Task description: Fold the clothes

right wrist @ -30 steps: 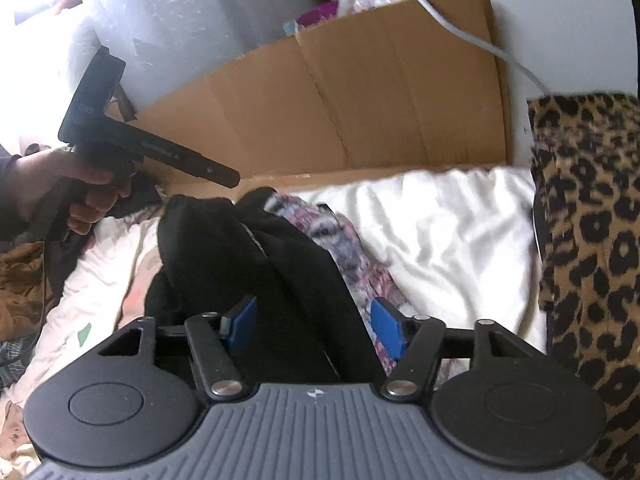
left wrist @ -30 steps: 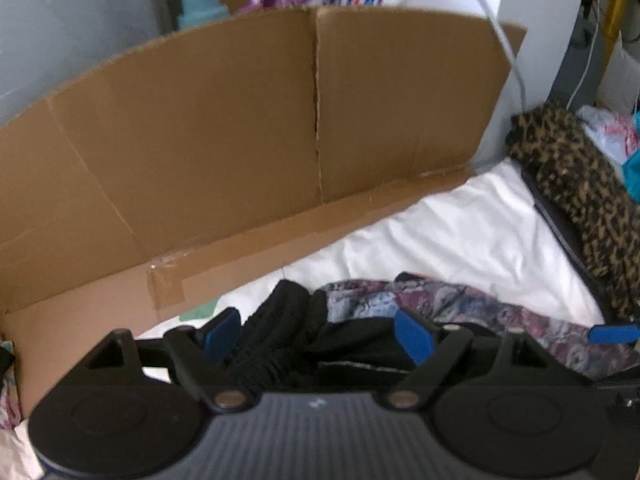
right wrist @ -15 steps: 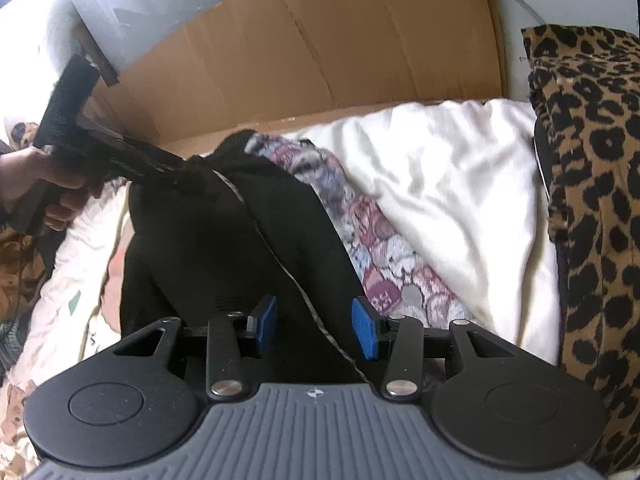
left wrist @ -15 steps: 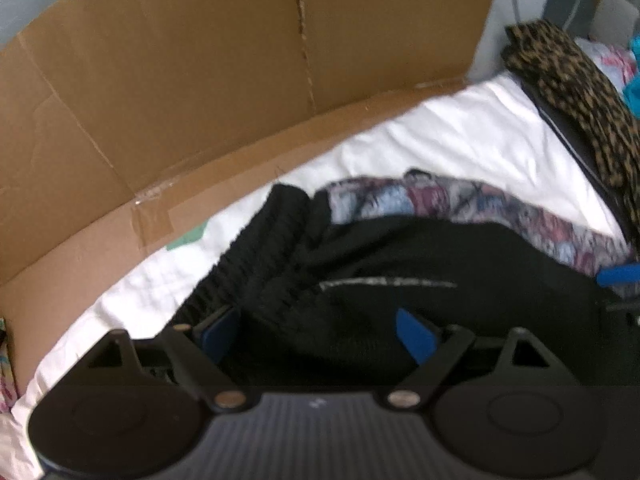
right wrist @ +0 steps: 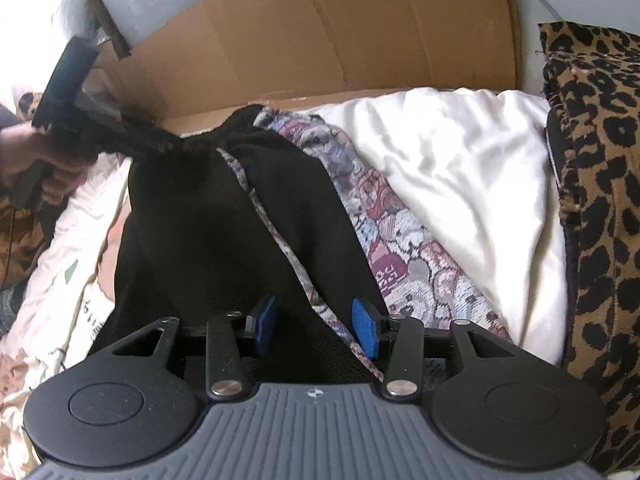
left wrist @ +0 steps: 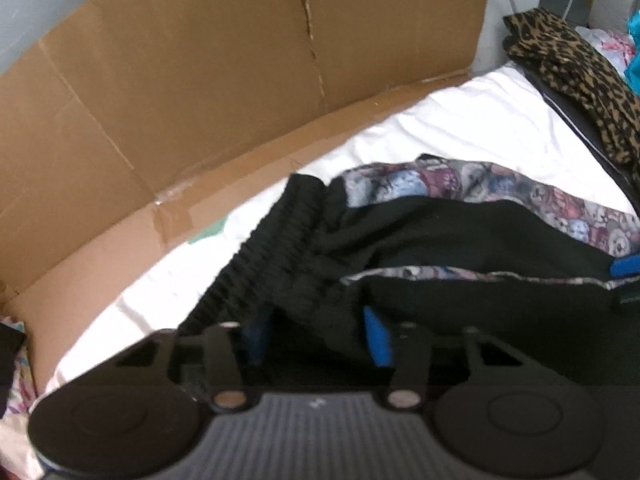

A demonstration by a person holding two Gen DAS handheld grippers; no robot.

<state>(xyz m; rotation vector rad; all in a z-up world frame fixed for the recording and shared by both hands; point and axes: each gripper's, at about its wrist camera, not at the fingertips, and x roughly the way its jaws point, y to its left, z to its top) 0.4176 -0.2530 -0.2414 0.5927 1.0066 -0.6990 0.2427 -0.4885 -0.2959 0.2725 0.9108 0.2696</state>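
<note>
White sheet [right wrist: 460,184] under black garment [right wrist: 208,240]; cardboard [left wrist: 200,80] behind.

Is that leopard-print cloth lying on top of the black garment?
No, the leopard-print cloth sits off at the right edge of the white sheet, apart from the black garment, which lies in the middle.

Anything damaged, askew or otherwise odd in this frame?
The cardboard sheet behind the white bedding is torn down its central crease. The black garment lies inside out, patterned side showing at its edge. Nothing spilled.
</note>
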